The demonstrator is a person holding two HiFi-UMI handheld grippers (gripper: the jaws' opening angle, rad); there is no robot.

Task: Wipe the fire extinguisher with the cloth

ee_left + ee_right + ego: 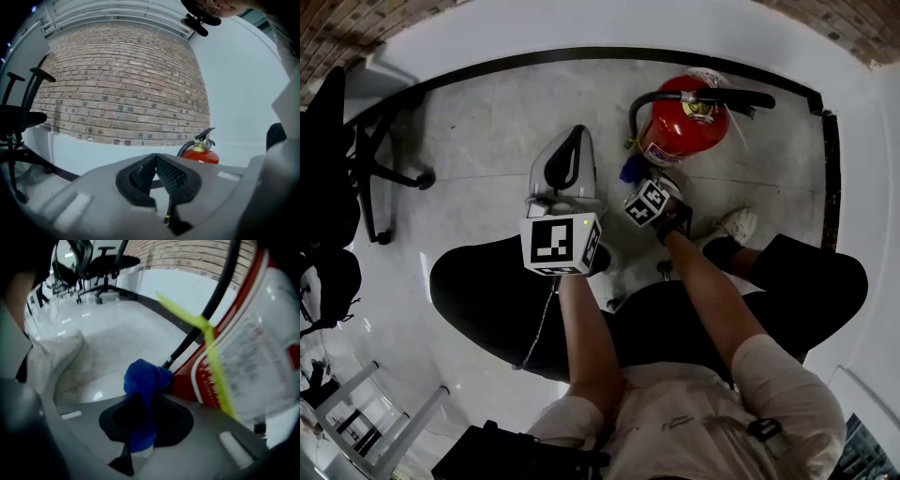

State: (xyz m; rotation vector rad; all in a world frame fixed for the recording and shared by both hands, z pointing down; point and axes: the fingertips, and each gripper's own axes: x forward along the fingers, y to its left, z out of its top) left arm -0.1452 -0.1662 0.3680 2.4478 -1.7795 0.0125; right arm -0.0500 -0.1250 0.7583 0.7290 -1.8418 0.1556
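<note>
On my right gripper (140,401) the two jaws are clenched on the blue cloth (144,380). A bunch of the cloth stands out past the tips, and this bunch touches the lower red body of the fire extinguisher (243,348). A yellow strap (211,348) crosses the cylinder just beside the cloth, and the black hose (206,310) runs down behind the strap. The white label on the cylinder is too blurred for me to read.

My left gripper (155,161) has its jaws pressed together. The ribbed pads (171,176) meet at the tips and there is nothing between them. It is in the air and apart from the extinguisher, which I see beyond it to the right, upright, in front of a white wall. A brick wall (122,84) fills the rest of that view.

In the head view, the extinguisher stands on the grey floor (487,122) close to the wall corner, with its black handle and gauge on top. The right gripper reaches to its lower left side, where the cloth is. The left gripper is to the left of it and points up and away from the body. A person's white shoe (739,223) rests near the extinguisher, on its right. A black office chair (366,159) is well apart at the far left.
</note>
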